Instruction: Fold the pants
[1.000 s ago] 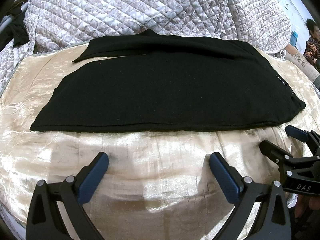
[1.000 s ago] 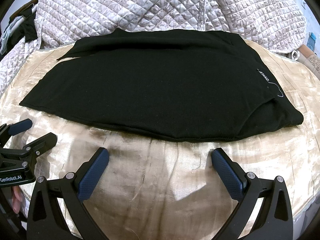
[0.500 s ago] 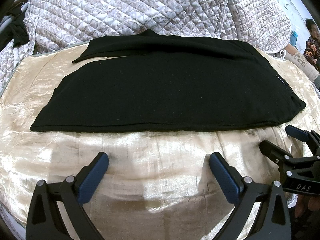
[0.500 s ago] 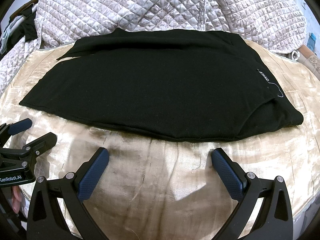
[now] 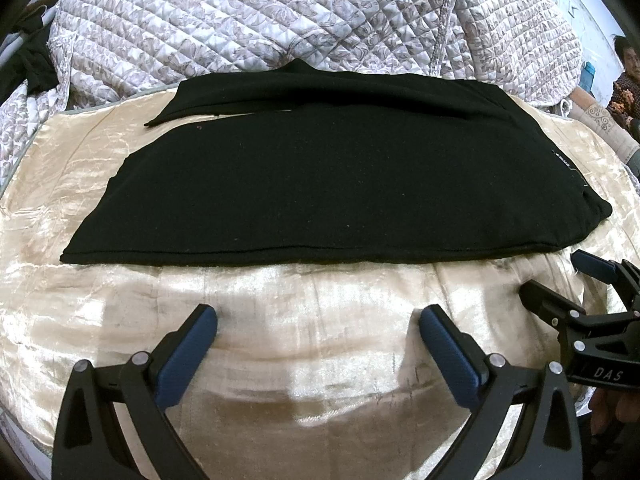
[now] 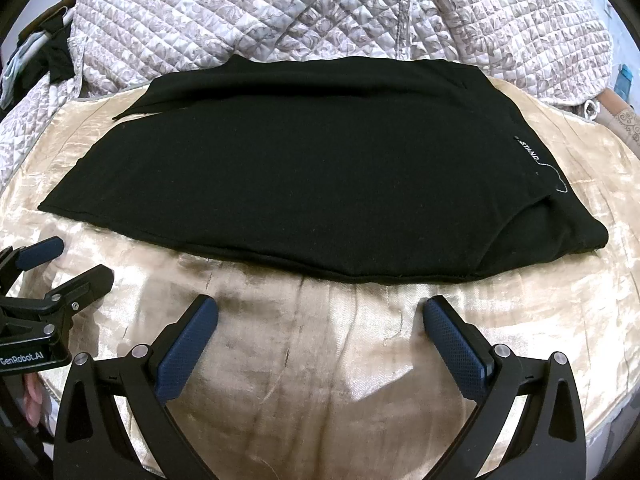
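Black pants (image 5: 328,176) lie flat on a shiny beige cloth (image 5: 312,352), folded lengthwise, legs to the left and waist with a small white label to the right; they also show in the right wrist view (image 6: 304,176). My left gripper (image 5: 318,320) is open and empty, hovering over the cloth just in front of the pants' near edge. My right gripper (image 6: 320,312) is open and empty, also in front of the near edge. Each gripper shows at the side of the other's view, the right one (image 5: 560,280) and the left one (image 6: 64,264).
A quilted grey-white blanket (image 5: 280,20) is heaped behind the pants. Dark clothing (image 6: 56,56) hangs at the far left. A person (image 5: 624,80) sits at the far right. The beige cloth (image 6: 320,380) extends toward me.
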